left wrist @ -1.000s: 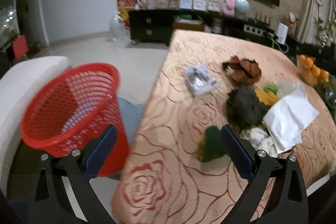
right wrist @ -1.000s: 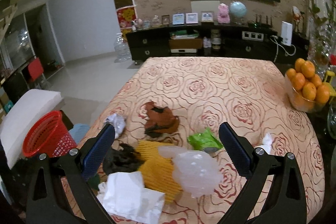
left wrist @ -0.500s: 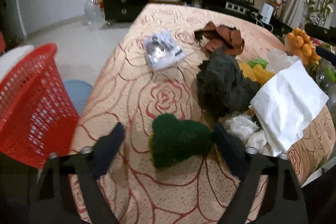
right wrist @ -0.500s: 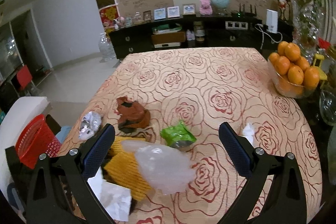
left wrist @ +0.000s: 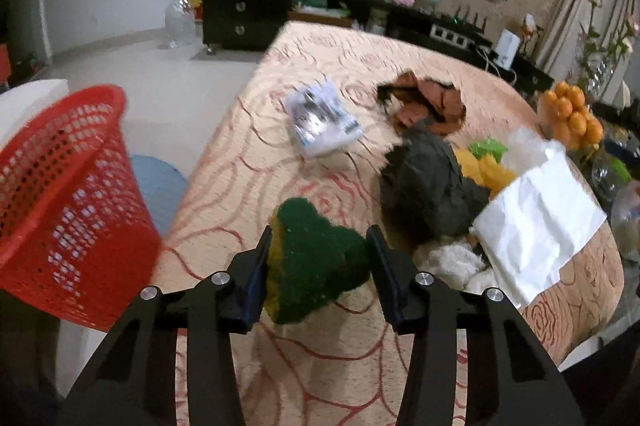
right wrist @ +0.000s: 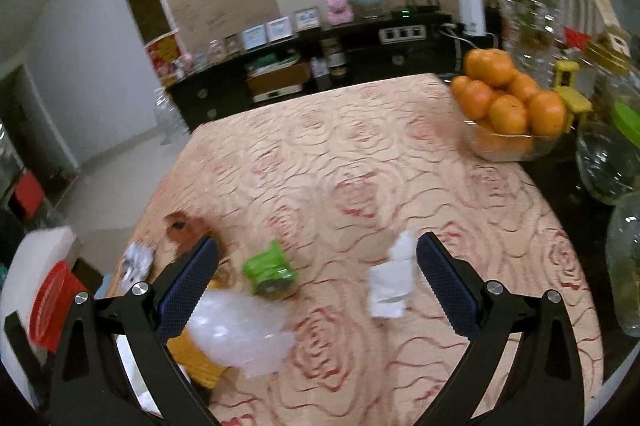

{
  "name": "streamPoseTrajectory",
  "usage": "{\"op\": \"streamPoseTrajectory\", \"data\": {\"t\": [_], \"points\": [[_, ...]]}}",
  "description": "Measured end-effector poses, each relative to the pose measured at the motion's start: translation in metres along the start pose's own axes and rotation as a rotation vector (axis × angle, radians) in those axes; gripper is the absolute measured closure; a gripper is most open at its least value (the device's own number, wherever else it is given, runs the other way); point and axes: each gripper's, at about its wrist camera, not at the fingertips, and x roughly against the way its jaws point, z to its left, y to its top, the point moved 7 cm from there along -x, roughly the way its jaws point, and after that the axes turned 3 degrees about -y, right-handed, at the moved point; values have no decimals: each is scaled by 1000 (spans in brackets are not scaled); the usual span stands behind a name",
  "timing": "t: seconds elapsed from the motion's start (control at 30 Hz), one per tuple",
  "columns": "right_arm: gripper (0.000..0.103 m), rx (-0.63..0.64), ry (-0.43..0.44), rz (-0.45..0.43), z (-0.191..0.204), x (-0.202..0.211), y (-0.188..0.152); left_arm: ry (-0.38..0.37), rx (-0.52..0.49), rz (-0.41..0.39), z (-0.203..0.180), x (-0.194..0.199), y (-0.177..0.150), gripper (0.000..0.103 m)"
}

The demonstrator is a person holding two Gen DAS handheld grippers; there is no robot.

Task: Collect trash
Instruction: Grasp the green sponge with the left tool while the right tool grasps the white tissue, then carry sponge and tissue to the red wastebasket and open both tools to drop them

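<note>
My left gripper (left wrist: 318, 246) is shut on a green and yellow scouring sponge (left wrist: 316, 262), held just above the rose-patterned tablecloth (left wrist: 320, 366). A red mesh basket (left wrist: 60, 202) stands on the floor to its left. Beyond the sponge lie a dark crumpled wad (left wrist: 432, 182), white paper (left wrist: 536, 218), a brown wrapper (left wrist: 428, 102) and a silvery packet (left wrist: 320, 122). My right gripper (right wrist: 318, 278) is open and empty above the table, with a crumpled white tissue (right wrist: 392, 286) near its right finger, a green wrapper (right wrist: 272, 270) between the fingers and a clear plastic bag (right wrist: 240, 334) by its left finger.
A glass bowl of oranges (right wrist: 508, 110) stands at the table's right, with glass jars (right wrist: 608, 162) beside it. A black TV cabinet (left wrist: 360, 22) runs along the far wall. A white seat (left wrist: 24, 102) is behind the basket. The basket also shows in the right wrist view (right wrist: 48, 306).
My left gripper has closed on the green sponge and lifted it slightly. My right gripper has moved forward and right over the table, toward the white tissue, still open.
</note>
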Motion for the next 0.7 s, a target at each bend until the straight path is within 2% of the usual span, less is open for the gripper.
{"op": "streamPoseTrajectory", "data": {"t": [0.2, 0.37, 0.47, 0.57, 0.7], "points": [[7, -61, -93, 44, -43, -24, -7, 47, 15, -78, 17, 22, 13, 59], [8, -26, -128, 111, -49, -60, -26, 64, 51, -111, 29, 35, 19, 59], [17, 25, -144, 129, -44, -77, -34, 83, 42, -125, 31, 40, 20, 59], [41, 75, -146, 163, -40, -90, -43, 94, 34, -135, 32, 43, 20, 59], [61, 86, -147, 204, -41, -100, -53, 114, 40, -144, 38, 47, 21, 59]]}}
